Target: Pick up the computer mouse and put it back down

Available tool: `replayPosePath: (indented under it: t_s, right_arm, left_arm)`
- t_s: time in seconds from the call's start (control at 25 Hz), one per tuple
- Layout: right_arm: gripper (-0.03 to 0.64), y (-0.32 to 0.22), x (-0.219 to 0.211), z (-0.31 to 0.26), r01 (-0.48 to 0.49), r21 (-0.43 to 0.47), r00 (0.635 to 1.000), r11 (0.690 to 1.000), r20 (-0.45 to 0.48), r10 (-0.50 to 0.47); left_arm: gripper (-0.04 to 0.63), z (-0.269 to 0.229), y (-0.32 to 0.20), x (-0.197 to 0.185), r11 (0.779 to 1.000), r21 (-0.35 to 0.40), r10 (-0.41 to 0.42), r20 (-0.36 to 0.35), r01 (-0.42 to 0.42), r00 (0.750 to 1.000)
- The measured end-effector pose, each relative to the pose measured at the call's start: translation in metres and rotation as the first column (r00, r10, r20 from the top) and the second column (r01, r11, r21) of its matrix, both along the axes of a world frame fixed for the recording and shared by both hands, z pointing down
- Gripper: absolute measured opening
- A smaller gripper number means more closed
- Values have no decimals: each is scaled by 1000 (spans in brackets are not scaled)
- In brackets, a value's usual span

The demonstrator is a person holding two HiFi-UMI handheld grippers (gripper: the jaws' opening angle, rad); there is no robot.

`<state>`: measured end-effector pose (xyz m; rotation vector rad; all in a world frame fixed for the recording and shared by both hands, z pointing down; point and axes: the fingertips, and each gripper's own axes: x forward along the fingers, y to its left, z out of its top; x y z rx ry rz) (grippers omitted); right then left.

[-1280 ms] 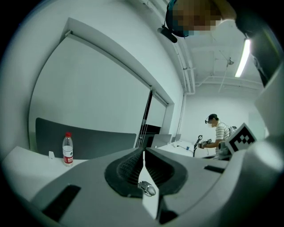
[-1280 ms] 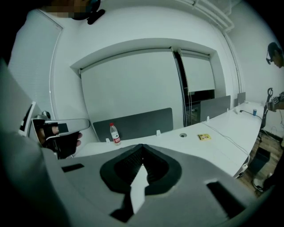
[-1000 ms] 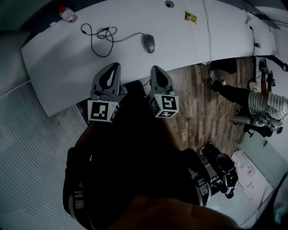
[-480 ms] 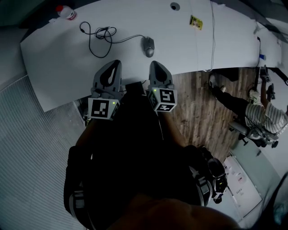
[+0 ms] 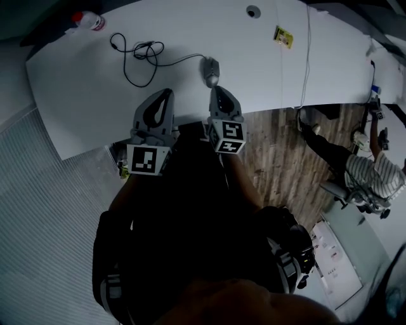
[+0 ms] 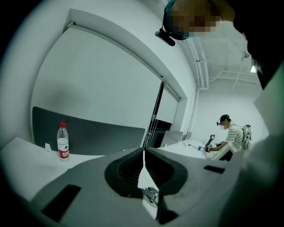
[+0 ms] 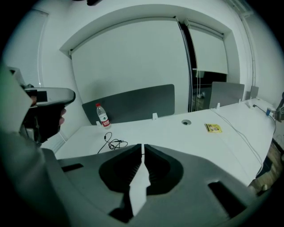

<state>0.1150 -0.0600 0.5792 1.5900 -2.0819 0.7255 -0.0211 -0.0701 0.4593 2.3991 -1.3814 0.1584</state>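
Observation:
A grey computer mouse (image 5: 211,70) lies on the white table (image 5: 82,82), its black cable running left to a loose coil (image 5: 136,54). In the head view my right gripper (image 5: 217,92) hangs just short of the mouse, over the table's near edge, with its jaws shut and empty. My left gripper (image 5: 164,95) is beside it to the left, also shut with nothing held. The right gripper view shows its shut jaws (image 7: 142,146) covering the mouse, with the cable coil (image 7: 116,144) just beyond them. In the left gripper view the jaw tips (image 6: 143,150) meet.
A water bottle (image 5: 89,20) stands at the table's far left corner. A yellow packet (image 5: 284,36), a round cable hole (image 5: 254,11) and a thin white cord (image 5: 307,57) are on the right half. A person (image 5: 368,178) sits at the right, beyond wooden floor.
Both grippers have moved forward and down toward the table. The right gripper's tip has come close to the mouse. The mouse and cable have not moved.

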Motion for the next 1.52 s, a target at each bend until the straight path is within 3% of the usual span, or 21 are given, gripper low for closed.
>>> replayPosePath:
  t_s: [0.48, 1.08, 1.52]
  right_arm:
    - [78, -13, 13, 75, 2, -165, 999, 986, -49, -10]
    - [261, -32, 20, 149, -9, -317, 995, 948, -97, -22]
    - [288, -41, 20, 188, -25, -400, 992, 916, -122, -26]
  left_arm:
    - [12, 21, -21, 9, 998, -54, -17, -18, 16, 1000]
    - [12, 49, -47, 5, 996, -86, -32, -14, 31, 999]
    - [12, 64, -53, 3, 993, -110, -32, -22, 29, 999]
